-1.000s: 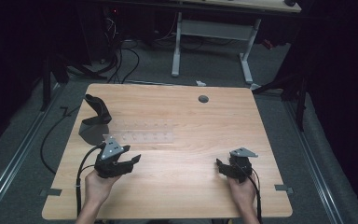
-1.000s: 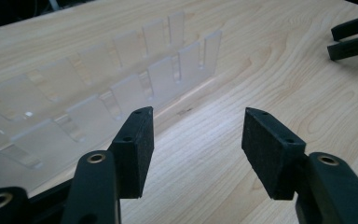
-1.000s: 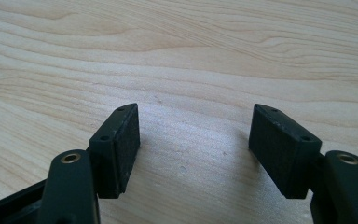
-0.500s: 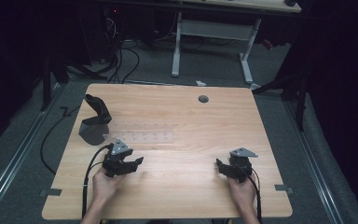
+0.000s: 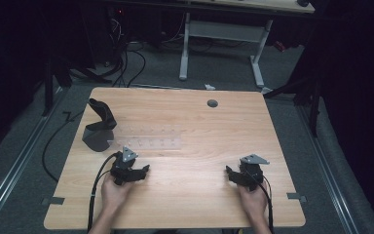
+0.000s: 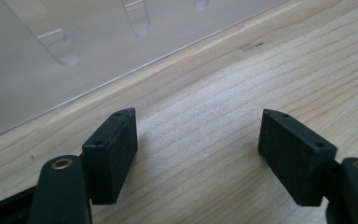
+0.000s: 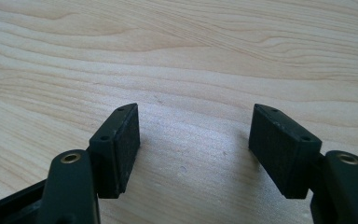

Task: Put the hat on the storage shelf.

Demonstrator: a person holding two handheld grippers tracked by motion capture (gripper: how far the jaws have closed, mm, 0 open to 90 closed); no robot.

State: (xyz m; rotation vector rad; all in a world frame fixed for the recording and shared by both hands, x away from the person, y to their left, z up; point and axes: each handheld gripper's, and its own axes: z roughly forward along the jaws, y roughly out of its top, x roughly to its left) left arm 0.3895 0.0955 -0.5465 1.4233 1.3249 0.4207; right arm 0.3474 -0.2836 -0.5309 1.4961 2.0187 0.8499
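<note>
**Two open grippers on a wooden table**

I see a light wooden table (image 5: 185,195) in a dark room. My left gripper (image 5: 135,171) sits low near the front, just below a clear plastic rack (image 5: 148,143) that lies flat on the wood. Its jaws are spread wide with nothing between them. My right gripper (image 5: 234,176) rests well apart on the other side, jaws spread wide too, over bare wood. A black stand (image 5: 99,126) is near the rack's left end. Behind the table I see grey floor, cables (image 5: 126,63) and a white desk frame (image 5: 221,44).
</note>
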